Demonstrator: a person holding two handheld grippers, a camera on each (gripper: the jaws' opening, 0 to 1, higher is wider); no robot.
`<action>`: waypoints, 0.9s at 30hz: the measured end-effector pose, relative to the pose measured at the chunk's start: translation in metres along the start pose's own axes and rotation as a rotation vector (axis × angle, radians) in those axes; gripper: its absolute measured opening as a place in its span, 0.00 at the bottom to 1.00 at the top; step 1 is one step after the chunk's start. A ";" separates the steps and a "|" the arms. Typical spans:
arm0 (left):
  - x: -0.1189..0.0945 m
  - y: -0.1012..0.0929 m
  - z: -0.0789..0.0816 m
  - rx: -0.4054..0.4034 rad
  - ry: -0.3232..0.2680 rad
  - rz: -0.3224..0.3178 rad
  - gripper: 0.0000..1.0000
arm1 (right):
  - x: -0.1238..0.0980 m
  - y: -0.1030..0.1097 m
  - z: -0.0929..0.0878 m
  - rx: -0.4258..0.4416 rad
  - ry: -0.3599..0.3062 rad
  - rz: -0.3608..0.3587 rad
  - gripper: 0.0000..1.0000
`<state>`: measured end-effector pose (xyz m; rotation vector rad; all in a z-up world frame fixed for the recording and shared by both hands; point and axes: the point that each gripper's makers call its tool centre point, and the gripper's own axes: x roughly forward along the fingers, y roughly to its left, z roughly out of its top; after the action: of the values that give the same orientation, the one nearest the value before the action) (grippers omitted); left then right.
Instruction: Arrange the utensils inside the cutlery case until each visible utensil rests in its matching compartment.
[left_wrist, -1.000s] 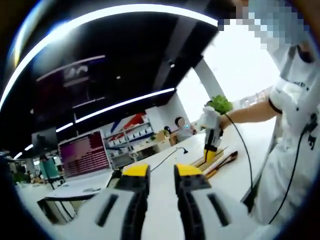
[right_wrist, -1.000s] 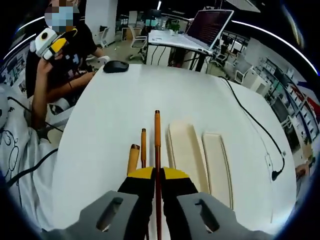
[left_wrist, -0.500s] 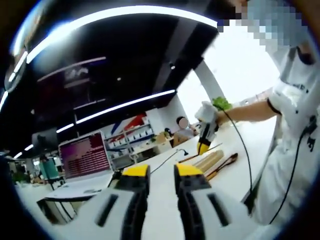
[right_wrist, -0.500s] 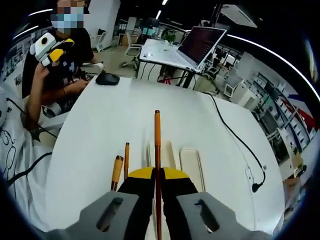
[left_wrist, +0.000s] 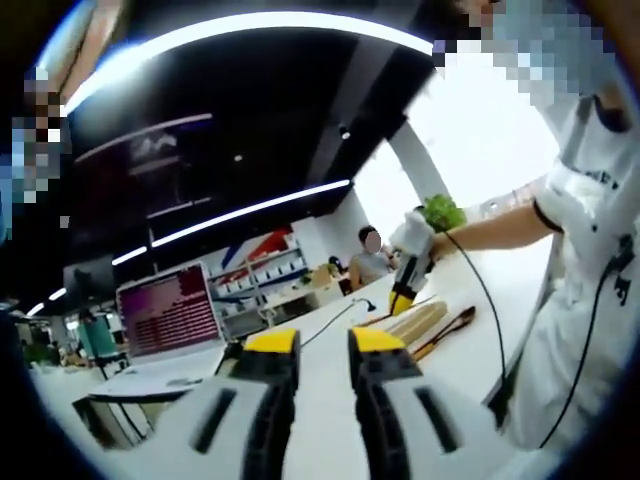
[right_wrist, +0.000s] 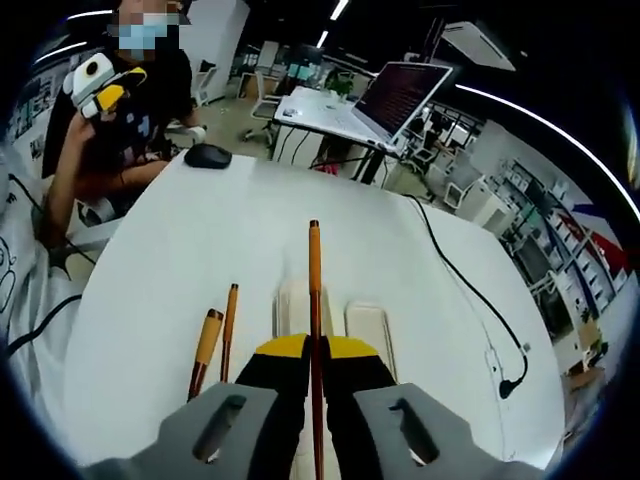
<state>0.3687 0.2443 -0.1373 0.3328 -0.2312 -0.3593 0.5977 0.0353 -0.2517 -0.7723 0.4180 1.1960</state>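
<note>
White counter (right_wrist: 180, 270) lies open ahead; two utensils (right_wrist: 215, 335) flank the case (right_wrist: 370, 335). Right gripper (right_wrist: 316, 350) clamps a chopstick (right_wrist: 314, 290). Left gripper (left_wrist: 322, 345) fingers stand parted, empty.

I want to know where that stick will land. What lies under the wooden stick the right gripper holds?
The stick, clamped in the right gripper, hangs over the pale cutlery case on the white table. The jaws cover the case's near end.
</note>
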 end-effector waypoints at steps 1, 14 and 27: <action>0.000 0.000 0.000 0.000 0.001 0.000 0.20 | 0.001 0.000 -0.002 0.001 -0.002 -0.002 0.03; 0.002 -0.002 -0.002 -0.001 0.005 -0.001 0.20 | 0.009 -0.004 -0.022 -0.015 0.027 -0.001 0.03; 0.003 -0.003 -0.004 -0.005 0.012 -0.009 0.20 | 0.014 -0.001 -0.030 -0.022 0.050 0.012 0.03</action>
<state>0.3721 0.2417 -0.1418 0.3314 -0.2173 -0.3663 0.6065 0.0226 -0.2812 -0.8211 0.4511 1.1959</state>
